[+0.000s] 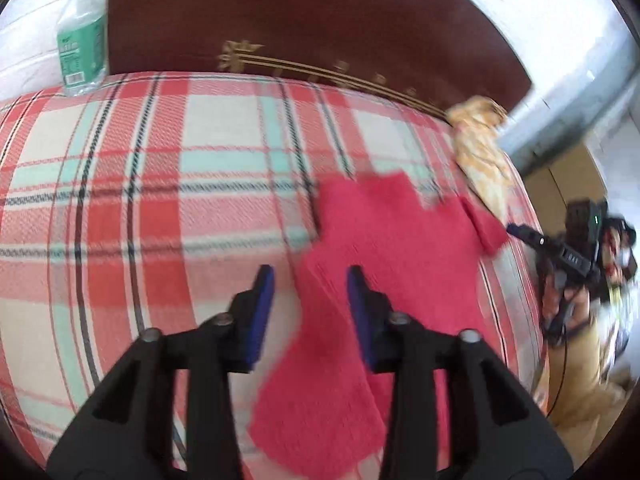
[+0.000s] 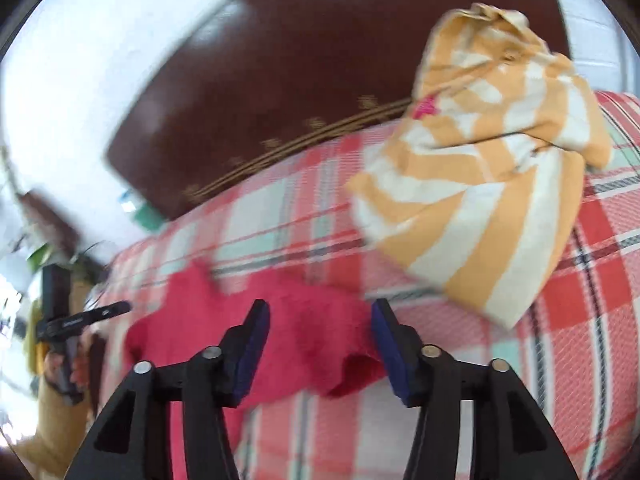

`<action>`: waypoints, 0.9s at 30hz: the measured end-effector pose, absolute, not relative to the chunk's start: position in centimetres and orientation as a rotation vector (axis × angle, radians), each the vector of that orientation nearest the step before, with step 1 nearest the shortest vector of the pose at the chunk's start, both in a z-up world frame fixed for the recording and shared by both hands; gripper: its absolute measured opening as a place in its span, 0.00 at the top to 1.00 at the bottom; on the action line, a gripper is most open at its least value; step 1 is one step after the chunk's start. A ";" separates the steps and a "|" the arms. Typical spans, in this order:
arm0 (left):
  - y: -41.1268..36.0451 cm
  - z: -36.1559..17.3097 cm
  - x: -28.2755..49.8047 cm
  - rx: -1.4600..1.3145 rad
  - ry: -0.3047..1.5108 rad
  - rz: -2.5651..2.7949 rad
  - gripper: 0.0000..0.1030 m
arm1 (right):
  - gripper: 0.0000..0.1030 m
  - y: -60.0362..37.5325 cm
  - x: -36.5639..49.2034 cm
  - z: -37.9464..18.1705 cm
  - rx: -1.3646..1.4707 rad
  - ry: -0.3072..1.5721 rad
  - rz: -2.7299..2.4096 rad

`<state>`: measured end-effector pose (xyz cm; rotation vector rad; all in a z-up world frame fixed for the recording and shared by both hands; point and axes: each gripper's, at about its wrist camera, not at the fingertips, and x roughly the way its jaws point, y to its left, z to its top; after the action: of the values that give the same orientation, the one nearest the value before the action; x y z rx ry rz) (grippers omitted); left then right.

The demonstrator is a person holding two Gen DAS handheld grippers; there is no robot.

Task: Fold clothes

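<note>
A red garment [image 1: 384, 256] lies spread flat on the plaid bed cover [image 1: 160, 168]. My left gripper [image 1: 310, 280] is open and empty, hovering over the garment's near left edge. In the right wrist view the same red garment [image 2: 304, 328] lies rumpled in front of my right gripper [image 2: 320, 316], which is open and empty just above it. The right gripper also shows in the left wrist view [image 1: 520, 232] at the garment's far right corner. The left gripper shows at the left of the right wrist view [image 2: 116, 308].
A crumpled orange-and-white striped garment [image 2: 480, 160] lies on the bed near the dark brown headboard [image 2: 280, 80]; it also shows in the left wrist view [image 1: 480, 148]. A plastic water bottle [image 1: 82, 36] stands at the bed's far left corner. White walls lie behind.
</note>
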<state>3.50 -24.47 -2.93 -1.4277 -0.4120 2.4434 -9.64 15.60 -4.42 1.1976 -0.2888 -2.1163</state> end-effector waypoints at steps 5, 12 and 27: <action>-21.1 -3.4 10.5 -1.351 -0.362 2.347 0.36 | 0.22 12.3 -1.7 -4.8 1.197 -0.214 -1.808; -19.5 -7.0 14.2 -1.474 -0.189 2.404 0.33 | 0.22 8.8 5.9 -7.7 1.272 -0.182 -1.626; -25.3 -2.8 11.3 -1.396 -0.237 2.640 0.70 | 0.69 7.4 9.5 -6.9 1.217 -0.191 -1.718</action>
<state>11.35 -25.27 -2.80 -1.3959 -0.2372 2.6395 9.47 7.37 -6.89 1.2172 -0.1906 -1.7178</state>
